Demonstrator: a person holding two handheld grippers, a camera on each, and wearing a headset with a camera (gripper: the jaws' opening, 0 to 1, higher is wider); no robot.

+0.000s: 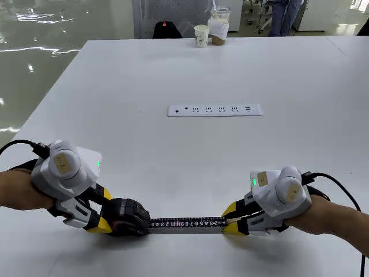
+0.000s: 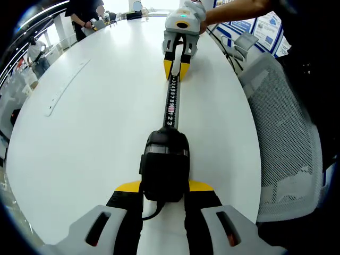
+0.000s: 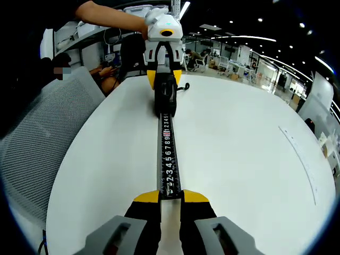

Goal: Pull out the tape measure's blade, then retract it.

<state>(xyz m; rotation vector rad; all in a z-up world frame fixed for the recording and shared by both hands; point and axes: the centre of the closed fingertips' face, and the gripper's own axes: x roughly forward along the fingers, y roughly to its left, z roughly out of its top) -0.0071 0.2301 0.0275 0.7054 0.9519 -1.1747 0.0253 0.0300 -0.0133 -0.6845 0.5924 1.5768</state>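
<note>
White bench (image 1: 173,69), flat and matte, carries all items under inspection. My left claw (image 1: 105,210) sits near the near-left corner of the bench, its yellow-tipped jaws closed around the black tape measure (image 1: 128,216); the left gripper view confirms the body seated between the two jaws. My right claw (image 1: 231,219) sits further right along the same near edge, jaws drawn narrow and pinching the free end of the blade (image 1: 187,222). The blade is partly out, running straight between the two claws, parallel to the near edge, numbered face up and lying on or just above the surface. The right gripper view shows the blade (image 3: 168,154) leading from my right claw (image 3: 170,197) to the tape measure (image 3: 164,93) in the other claw. A white power strip (image 1: 215,109) lies at mid-bench, well apart from the work. Two cups (image 1: 201,36) stand at the far edge. A grey mesh chair (image 2: 287,138) stands beside the bench.
</note>
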